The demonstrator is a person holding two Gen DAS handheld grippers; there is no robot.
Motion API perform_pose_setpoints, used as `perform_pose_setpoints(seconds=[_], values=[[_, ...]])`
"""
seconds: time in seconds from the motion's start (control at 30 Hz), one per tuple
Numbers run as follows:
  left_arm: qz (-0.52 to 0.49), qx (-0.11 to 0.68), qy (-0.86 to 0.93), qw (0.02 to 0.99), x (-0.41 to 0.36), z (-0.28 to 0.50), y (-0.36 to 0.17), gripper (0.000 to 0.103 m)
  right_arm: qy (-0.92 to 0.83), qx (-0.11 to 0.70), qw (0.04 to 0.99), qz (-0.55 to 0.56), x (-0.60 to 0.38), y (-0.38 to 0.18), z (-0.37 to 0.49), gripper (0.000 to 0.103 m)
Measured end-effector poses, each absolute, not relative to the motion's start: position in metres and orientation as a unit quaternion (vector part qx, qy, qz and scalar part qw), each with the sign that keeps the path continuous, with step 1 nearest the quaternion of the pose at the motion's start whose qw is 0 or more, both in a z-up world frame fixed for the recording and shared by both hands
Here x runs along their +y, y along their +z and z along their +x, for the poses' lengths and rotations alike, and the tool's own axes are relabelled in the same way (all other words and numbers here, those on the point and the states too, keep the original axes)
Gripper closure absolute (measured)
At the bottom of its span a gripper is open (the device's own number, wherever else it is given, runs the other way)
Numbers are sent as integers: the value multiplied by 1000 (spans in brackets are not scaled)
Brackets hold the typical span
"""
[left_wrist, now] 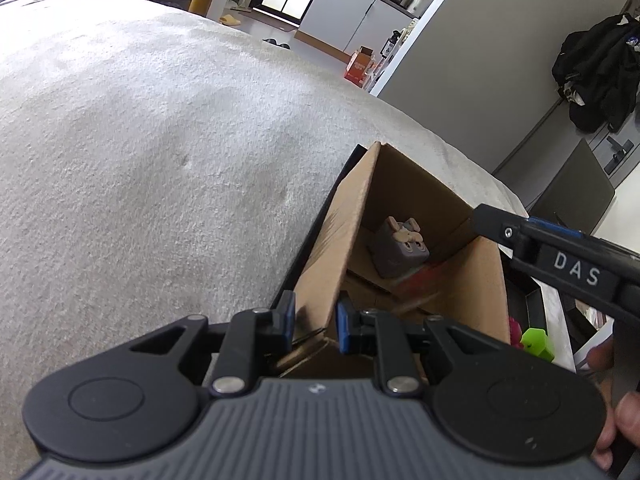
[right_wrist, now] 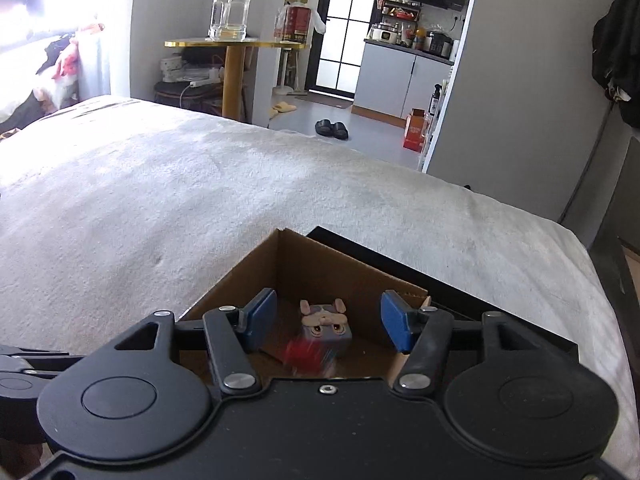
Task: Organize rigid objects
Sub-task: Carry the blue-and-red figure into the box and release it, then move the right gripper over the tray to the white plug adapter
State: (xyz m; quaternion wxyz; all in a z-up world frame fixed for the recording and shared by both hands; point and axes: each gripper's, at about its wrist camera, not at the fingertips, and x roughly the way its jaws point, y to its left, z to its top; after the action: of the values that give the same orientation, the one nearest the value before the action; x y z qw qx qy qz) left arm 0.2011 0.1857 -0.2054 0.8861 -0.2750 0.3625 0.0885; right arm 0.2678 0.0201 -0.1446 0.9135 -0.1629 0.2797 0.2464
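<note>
An open cardboard box [left_wrist: 472,280] stands on a white blanket; it also shows in the right wrist view [right_wrist: 320,268]. Inside lies a grey cube toy with a rabbit-like face [left_wrist: 400,248] [right_wrist: 326,326], and beside it a blurred red object [right_wrist: 302,354]. My left gripper [left_wrist: 315,322] has its blue pads closed on the box's near wall flap. My right gripper [right_wrist: 329,320] is open and empty, hovering over the box above the toy; its body shows in the left wrist view [left_wrist: 560,260].
A black tray [right_wrist: 460,280] lies under and beside the box. Green and pink objects [left_wrist: 536,342] sit right of the box. The blanket [left_wrist: 160,160] stretches left and far. The bed edge drops off to the right.
</note>
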Motion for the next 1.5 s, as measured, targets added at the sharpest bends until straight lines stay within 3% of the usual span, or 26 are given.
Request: perform_pose_setpoints(seconds=[0.57,0.73,0.9,1.0,1.17,1.5], values=[[-240,374,109,889,177,207,-200,81,209,316,913,-149,-56,-143,246,39],[-212,388,132,887,171,212,-193,72,190,328,917,-127,-79,-145,245,37],[-191,374,154,894,163,210,-176,51,182,331,919,-110,-94,-144,239,37],[-177,371,157,898,154,210,-168,45,173,334,921,-98,-104,-144,237,37],[-158,373,158,901,138,214,-158,38,152,331,927,-92,-120,-145,232,30],[-108,382,136,908,96,218,-148,36,110,329,937,-42,-161,-151,225,30]])
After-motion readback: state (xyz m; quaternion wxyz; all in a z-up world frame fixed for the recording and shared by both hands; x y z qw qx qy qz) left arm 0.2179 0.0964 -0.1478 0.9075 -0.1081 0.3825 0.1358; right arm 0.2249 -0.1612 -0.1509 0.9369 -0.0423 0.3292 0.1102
